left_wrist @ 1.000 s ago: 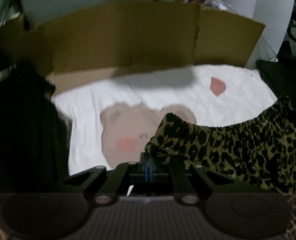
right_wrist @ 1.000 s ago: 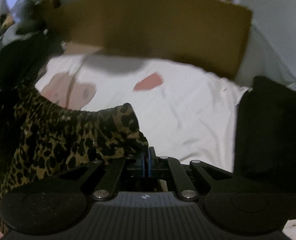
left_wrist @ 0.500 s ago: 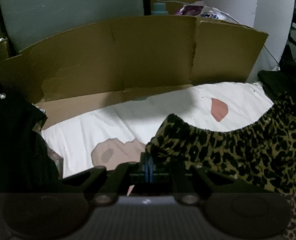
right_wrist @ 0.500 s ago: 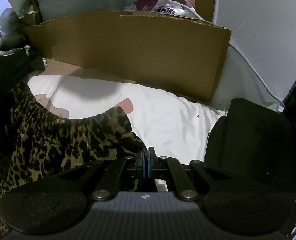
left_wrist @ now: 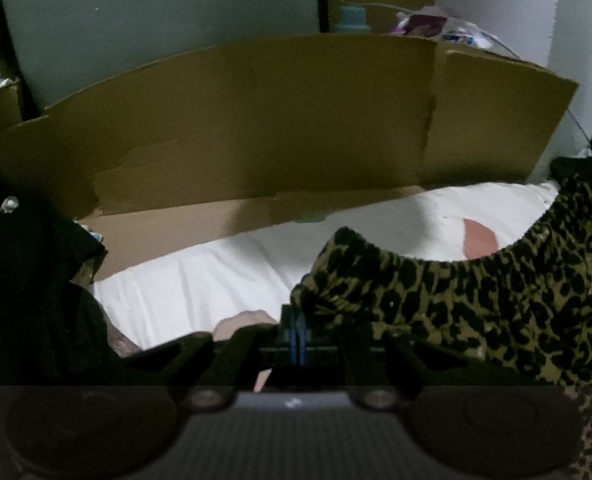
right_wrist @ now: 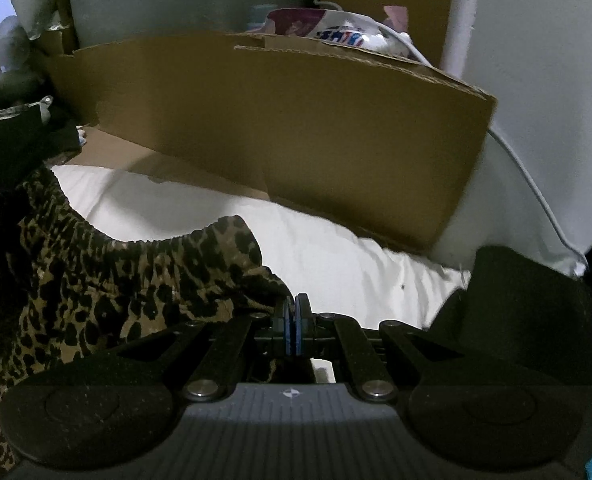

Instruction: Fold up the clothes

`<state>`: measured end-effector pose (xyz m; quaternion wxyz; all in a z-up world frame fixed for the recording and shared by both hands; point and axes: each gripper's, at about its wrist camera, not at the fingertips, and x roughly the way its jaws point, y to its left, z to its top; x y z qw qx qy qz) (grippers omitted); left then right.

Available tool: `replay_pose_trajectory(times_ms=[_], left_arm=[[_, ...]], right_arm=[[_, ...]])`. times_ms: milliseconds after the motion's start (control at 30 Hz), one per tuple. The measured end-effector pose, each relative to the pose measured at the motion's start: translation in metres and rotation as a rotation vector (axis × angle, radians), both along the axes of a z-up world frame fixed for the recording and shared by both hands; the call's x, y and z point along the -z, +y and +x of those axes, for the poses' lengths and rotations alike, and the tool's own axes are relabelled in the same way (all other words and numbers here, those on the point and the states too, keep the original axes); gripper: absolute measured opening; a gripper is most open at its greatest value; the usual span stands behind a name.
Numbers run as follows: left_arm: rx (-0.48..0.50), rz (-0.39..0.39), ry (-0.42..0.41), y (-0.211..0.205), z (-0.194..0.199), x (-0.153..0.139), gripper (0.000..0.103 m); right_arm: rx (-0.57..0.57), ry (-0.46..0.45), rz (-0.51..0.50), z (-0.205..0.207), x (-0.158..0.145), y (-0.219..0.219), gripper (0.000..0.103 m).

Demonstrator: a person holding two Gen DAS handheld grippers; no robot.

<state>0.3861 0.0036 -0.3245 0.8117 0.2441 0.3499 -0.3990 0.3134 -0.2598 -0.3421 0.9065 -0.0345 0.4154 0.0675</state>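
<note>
Both grippers are rising: over the last second the white sheet sinks lower in each view. The left gripper and right gripper each stay clamped on a corner of the leopard garment, which hangs stretched between them, likely lifted for a fold.

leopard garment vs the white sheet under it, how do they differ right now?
Pattern: the leopard-print garment is tan with black spots; the white sheet is plain apart from pink printed patches.
Pose: the garment hangs lifted, pinched at one corner by the left hand-held gripper and at the other by the right hand-held gripper; the sheet lies spread flat, ungripped.
Both are soft fabric.
</note>
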Motion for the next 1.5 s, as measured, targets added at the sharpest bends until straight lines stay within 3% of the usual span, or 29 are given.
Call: replay_pose_trajectory(times_ms=[367,633,733,800,833,867,1100,1167,1200,1500], left_arm=[[-0.019,0.063,0.02,-0.02,0.025,0.035,0.002],[-0.074,0.129,0.029,-0.032,0.033,0.055,0.002],[-0.099,0.159,0.036,-0.037,0.036,0.061,0.011],[-0.102,0.142,0.04,-0.035,0.035,0.055,0.015],[-0.103,0.131,0.041,-0.033,0.034,0.052,0.016],[-0.094,0.12,0.041,-0.032,0.032,0.048,0.019],[-0.018,0.037,0.031,-0.021,0.012,0.018,0.02],[0.044,-0.012,0.037,-0.016,0.0,0.009,0.033],[0.062,-0.03,0.039,-0.012,-0.006,0.005,0.034],[0.138,-0.044,0.124,0.011,-0.072,-0.021,0.033]], right_arm=[[0.004,0.067,-0.027,0.037,0.037,0.009,0.0],[0.022,0.091,-0.027,0.05,0.047,0.016,0.001],[0.05,0.105,0.003,0.052,0.052,0.019,0.008],[0.076,0.095,0.042,0.048,0.051,0.015,0.026],[0.084,0.081,0.064,0.044,0.049,0.012,0.042],[0.089,0.069,0.079,0.041,0.047,0.009,0.049],[0.154,0.058,0.224,0.004,0.027,-0.03,0.049],[0.165,0.062,0.244,-0.011,0.023,-0.038,0.049],[0.171,0.063,0.253,-0.018,0.021,-0.042,0.049],[0.237,0.103,0.274,-0.085,0.012,-0.073,0.049]])
